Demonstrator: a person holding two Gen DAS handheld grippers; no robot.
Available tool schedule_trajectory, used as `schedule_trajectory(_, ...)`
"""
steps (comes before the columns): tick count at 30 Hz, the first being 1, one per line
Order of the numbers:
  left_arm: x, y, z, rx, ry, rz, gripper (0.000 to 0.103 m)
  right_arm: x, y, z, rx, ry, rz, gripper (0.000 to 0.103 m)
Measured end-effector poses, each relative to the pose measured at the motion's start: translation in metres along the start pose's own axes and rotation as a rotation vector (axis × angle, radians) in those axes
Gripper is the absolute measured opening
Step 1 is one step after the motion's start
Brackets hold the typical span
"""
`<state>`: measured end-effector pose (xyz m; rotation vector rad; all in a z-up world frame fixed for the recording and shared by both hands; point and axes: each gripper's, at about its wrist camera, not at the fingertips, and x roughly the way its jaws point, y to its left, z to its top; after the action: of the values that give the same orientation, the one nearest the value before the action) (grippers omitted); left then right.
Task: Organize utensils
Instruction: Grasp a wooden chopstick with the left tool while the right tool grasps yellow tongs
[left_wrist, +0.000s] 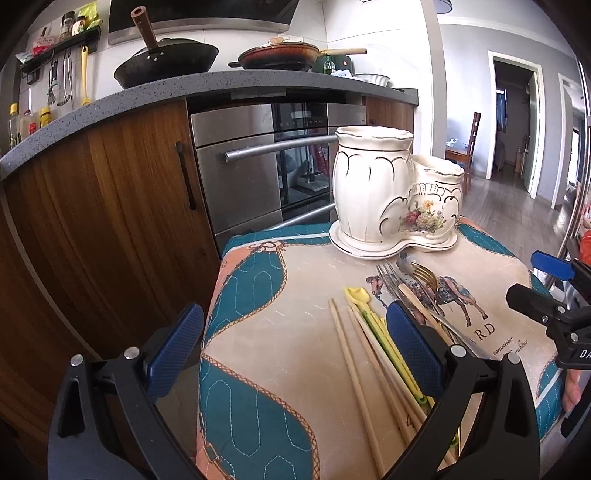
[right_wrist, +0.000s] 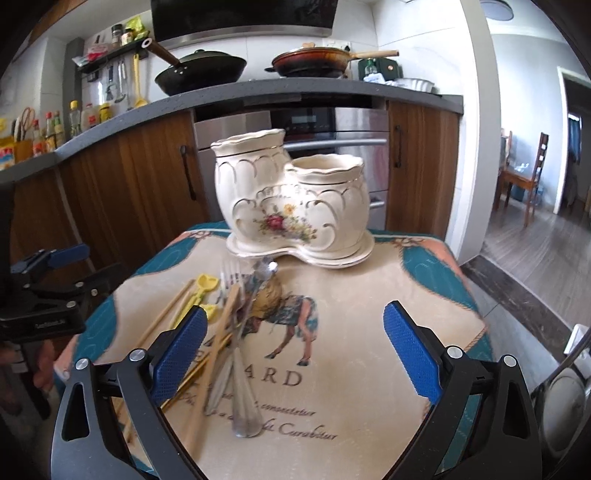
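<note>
Both claws, left gripper and right gripper, hang spread and empty near the ceramic holder, utensils awaiting sorting just before it.

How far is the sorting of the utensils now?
Nothing looks done: both cups of the holder look empty as far as the views show. Nothing is in hand; the left tongs and right tongs are open. Left to do: the chopsticks, forks and yellow spoon all lie on the cloth.
</note>
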<state>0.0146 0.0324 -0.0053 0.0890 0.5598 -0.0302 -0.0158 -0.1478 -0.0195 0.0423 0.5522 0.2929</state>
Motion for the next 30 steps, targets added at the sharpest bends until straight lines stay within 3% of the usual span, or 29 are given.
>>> schedule_trajectory(1,0.001,0.001,-0.001,0.001,0.009,-0.003,0.097,0.000,0.003,0.001,-0.006,0.002,0.002,0.091)
schedule_trajectory(5,0.011,-0.003,-0.007,0.018,0.080,-0.053,0.078,0.001,0.014,0.003,-0.025,0.026,0.012,0.065)
schedule_trajectory(8,0.020,-0.010,-0.012,0.034,0.132,-0.091,0.067,0.004,0.019,0.002,-0.039,0.048,0.020,0.055)
schedule_trajectory(13,0.038,-0.023,-0.018,0.062,0.211,-0.117,0.040,0.014,0.026,-0.001,-0.032,0.112,0.081,0.045)
schedule_trajectory(22,0.041,-0.023,-0.031,0.067,0.311,-0.174,0.026,0.027,0.052,-0.005,-0.101,0.213,0.142,0.039)
schedule_trajectory(25,0.039,-0.025,-0.033,0.089,0.311,-0.171,0.022,0.034,0.057,-0.009,-0.110,0.250,0.156,0.039)
schedule_trajectory(27,0.039,-0.023,-0.033,0.087,0.300,-0.162,0.005,0.037,0.059,-0.011,-0.114,0.266,0.162,0.039)
schedule_trajectory(30,0.040,-0.014,-0.033,0.056,0.278,-0.159,0.005,0.042,0.064,-0.011,-0.122,0.294,0.174,0.039)
